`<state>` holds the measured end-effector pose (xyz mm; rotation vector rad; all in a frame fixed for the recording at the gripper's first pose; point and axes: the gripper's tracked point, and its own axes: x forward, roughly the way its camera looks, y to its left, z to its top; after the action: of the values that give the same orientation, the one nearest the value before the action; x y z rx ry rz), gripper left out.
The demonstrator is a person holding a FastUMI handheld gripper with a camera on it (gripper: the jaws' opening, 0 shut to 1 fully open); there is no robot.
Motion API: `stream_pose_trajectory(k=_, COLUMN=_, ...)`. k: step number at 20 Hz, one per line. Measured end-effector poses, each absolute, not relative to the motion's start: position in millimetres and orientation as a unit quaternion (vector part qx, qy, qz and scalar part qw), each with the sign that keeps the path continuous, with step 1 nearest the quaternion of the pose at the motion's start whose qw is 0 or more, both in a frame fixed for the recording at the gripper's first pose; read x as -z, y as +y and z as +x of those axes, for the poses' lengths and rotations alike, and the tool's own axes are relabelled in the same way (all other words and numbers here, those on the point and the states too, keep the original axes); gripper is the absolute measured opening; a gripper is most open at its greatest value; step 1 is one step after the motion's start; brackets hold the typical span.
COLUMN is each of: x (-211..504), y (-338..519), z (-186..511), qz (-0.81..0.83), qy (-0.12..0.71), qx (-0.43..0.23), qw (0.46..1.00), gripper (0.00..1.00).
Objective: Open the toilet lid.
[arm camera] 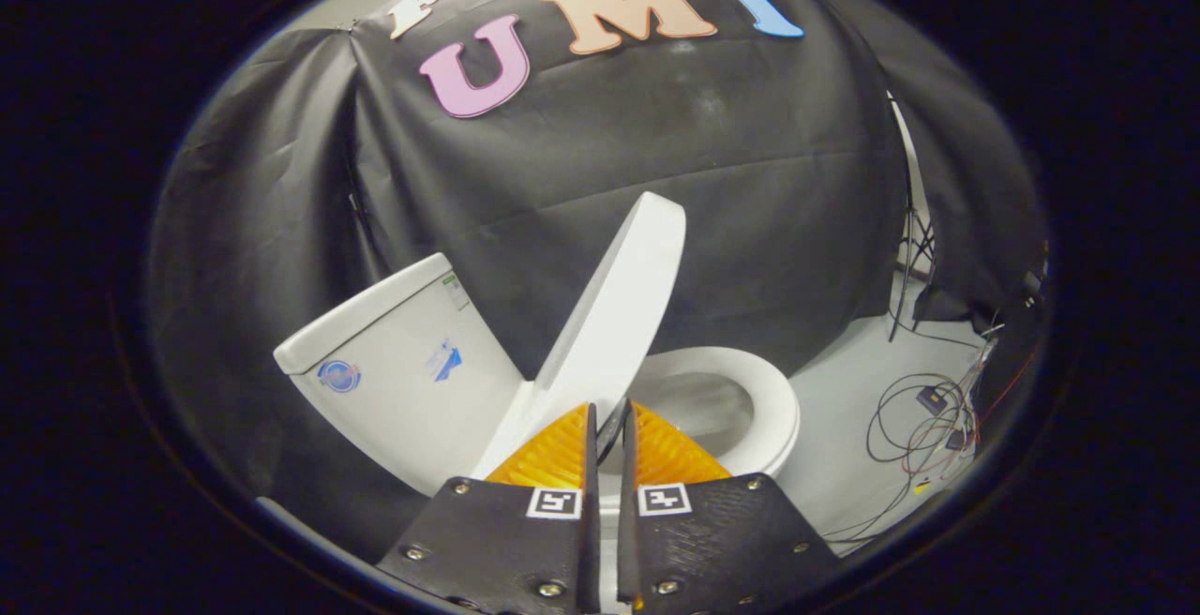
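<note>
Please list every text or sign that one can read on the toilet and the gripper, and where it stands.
Round sticker on tank: too small to read.
Blue sticker on tank: blurred.
Corner label on tank: too small.
Gripper, shut on lid: two square markers, no words.

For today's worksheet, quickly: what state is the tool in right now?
Tool: closed on the edge of the toilet lid, which stands raised and tilted above the seat.
</note>
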<state>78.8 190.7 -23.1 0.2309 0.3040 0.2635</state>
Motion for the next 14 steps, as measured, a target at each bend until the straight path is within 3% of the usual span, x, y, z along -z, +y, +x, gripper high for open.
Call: stream_pose_trajectory(k=14, x=-22, y=255, z=66, qz=0.091, qy=0.106, qx=-0.185, qw=0.973, gripper=0.08)
